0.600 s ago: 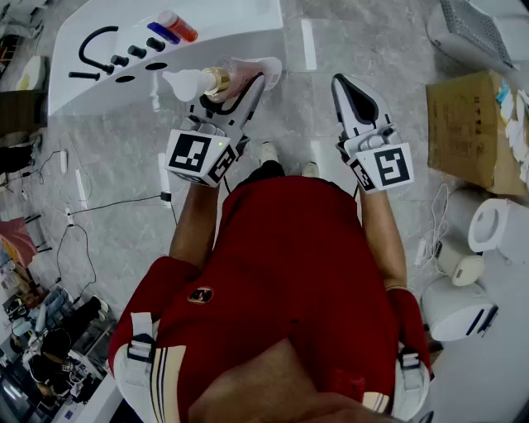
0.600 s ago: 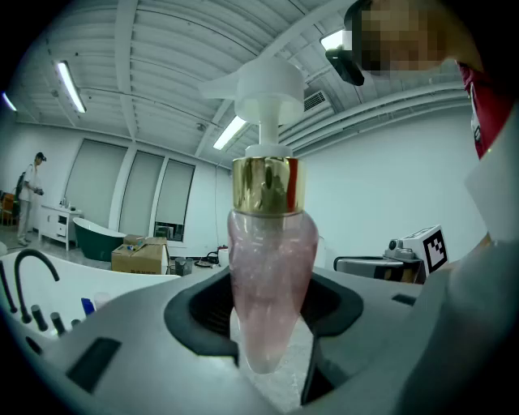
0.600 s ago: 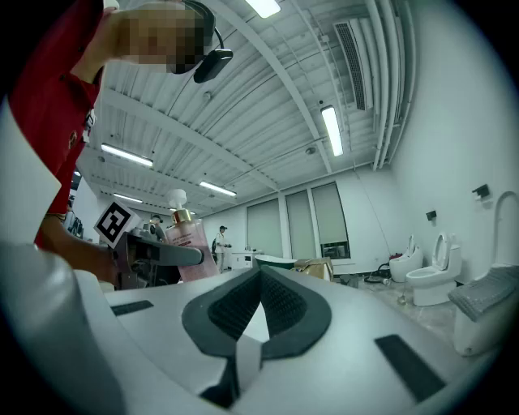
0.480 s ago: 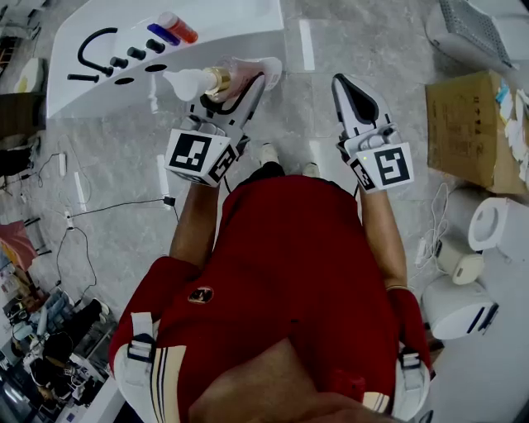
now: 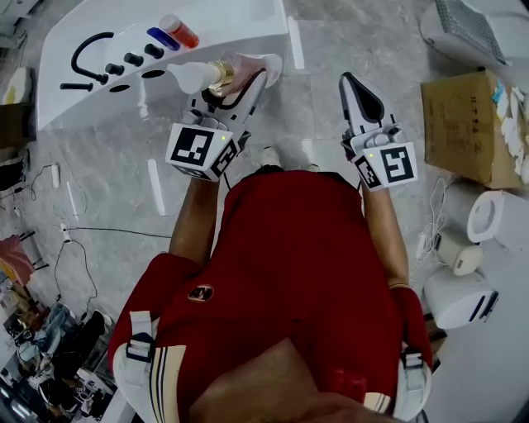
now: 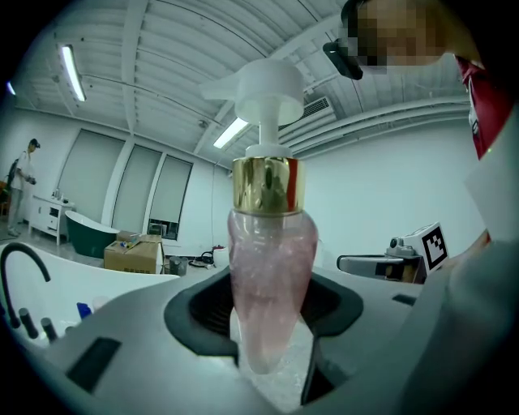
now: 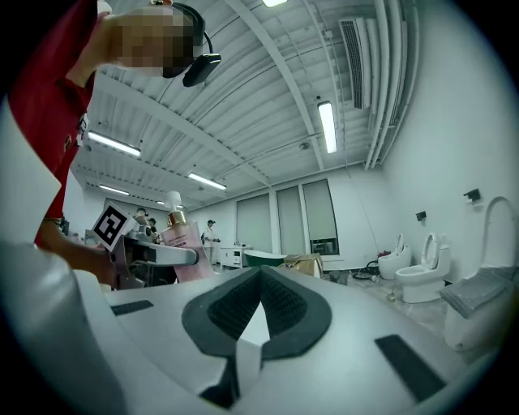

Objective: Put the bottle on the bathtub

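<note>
Grey marbled floor fills the head view, with a white bathtub cut off at the top left; its rim carries a black faucet and what may be a small orange-and-blue bottle – too small to be sure. The left hand-held gripper is clamped on the pink pump bottle, held at the tub's near edge, its base hidden between the jaws. The right hand-held gripper is closed with nothing in it, well apart. A red shirt hides the floor below. A cardboard box stands right – beyond it, toilets.
</note>
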